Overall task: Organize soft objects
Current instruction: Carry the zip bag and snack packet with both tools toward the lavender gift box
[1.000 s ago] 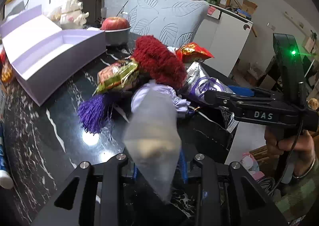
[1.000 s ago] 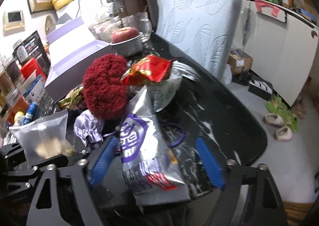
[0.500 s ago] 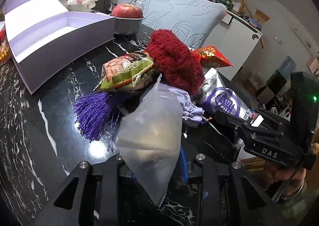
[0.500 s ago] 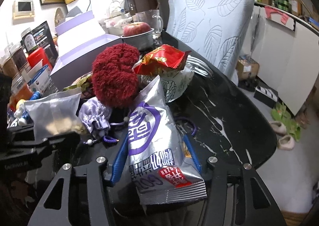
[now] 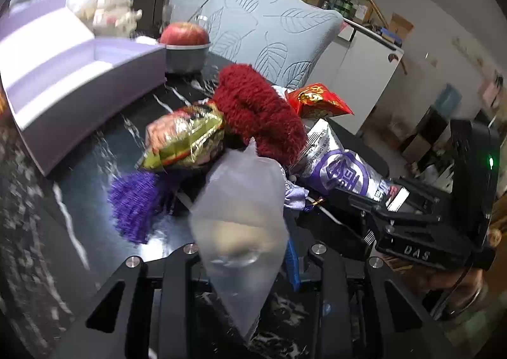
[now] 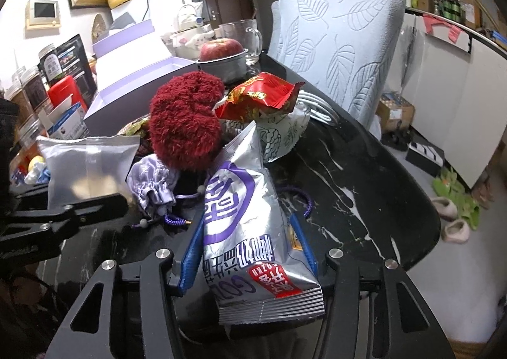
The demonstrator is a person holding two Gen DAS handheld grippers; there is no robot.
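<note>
While the open lilac box (image 5: 79, 83) waits empty at the far side of the black marble table (image 6: 364, 169), well apart from the heap of packets around the red fluffy scrunchie (image 6: 183, 124), both carries should lift clear of that heap before crossing to it. Right gripper (image 6: 247, 245): jaws have just been closing, blue pads now pinching the silver-and-purple snack bag (image 6: 240, 219) at its lower half, so raise it slowly lest the lilac drawstring pouch (image 6: 152, 185) alongside drag. Left gripper (image 5: 247, 264): jaws pressed nearly together, pinching the frosted zip bag (image 5: 240, 216) low, top flopping free; keep it upright.
</note>
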